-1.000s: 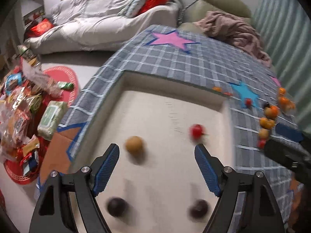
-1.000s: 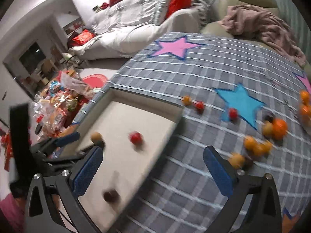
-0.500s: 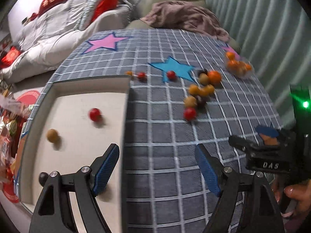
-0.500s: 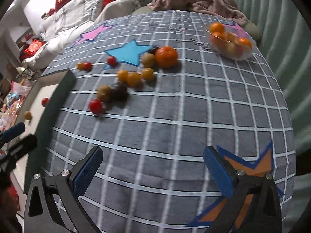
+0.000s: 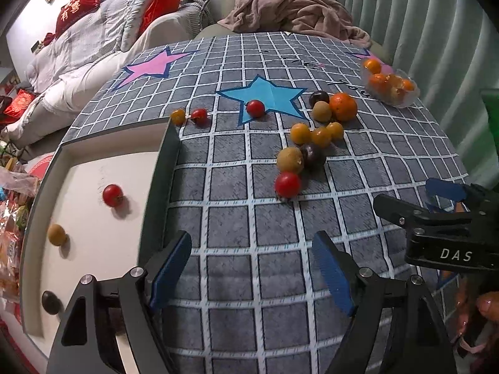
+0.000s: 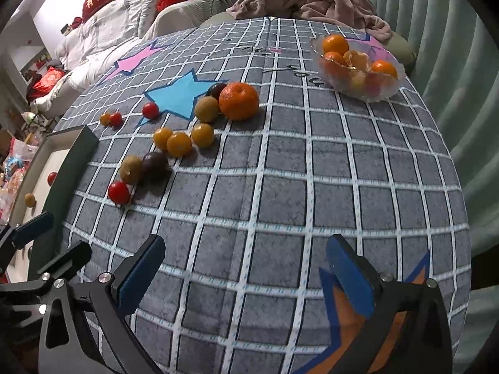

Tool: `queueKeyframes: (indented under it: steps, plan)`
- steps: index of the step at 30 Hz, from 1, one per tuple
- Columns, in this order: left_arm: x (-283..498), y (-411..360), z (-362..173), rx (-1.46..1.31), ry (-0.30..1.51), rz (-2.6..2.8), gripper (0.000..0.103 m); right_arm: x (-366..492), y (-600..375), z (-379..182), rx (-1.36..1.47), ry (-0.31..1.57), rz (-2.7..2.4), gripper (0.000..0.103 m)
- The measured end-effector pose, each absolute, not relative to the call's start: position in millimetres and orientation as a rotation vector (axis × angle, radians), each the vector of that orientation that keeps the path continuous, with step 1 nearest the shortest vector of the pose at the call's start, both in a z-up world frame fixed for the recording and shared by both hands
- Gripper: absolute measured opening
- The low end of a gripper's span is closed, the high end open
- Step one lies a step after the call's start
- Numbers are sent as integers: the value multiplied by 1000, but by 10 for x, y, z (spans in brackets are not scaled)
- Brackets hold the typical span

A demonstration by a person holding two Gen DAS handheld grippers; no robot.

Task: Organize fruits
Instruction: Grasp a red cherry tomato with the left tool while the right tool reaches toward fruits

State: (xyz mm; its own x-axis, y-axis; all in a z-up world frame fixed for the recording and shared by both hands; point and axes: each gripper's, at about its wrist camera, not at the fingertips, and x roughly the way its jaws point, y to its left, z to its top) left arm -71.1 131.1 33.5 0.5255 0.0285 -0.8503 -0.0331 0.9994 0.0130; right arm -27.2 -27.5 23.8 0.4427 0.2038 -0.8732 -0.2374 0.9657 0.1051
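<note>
Several small fruits lie loose on the grey checked tablecloth: a red tomato, a brown fruit, a dark plum, yellow fruits and a big orange. A white tray at the left holds a red tomato, a brown fruit and a dark fruit. My left gripper is open and empty, low over the cloth beside the tray. My right gripper is open and empty, over the cloth nearer the front.
A clear bowl of oranges stands at the far right. Two small fruits and a red tomato lie beyond the tray. A sofa with bedding and a pink blanket lie behind; snack bags lie on the floor at the left.
Both grippers swung right from over the tray to over the tablecloth, then settled. The fruit cluster now lies ahead of both. Both stay open and empty.
</note>
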Motion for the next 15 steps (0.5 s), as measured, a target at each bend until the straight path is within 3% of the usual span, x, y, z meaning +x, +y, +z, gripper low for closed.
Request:
queueKeyframes:
  steps: [7, 10, 13, 15]
  plan:
    - [-460, 1192, 220, 38, 1019, 54, 80, 26, -138, 209, -89, 1051, 299, 103]
    - [-372, 1178, 168, 33, 1034, 42, 67, 118, -102, 192, -103, 1030, 325, 100]
    - [-301, 1182, 125, 10, 1040, 33, 66, 195, -50, 164, -114, 1029, 355, 80]
    - [-265, 1180, 122, 6, 1039, 26, 66, 213, 1, 164, -143, 1008, 370, 75]
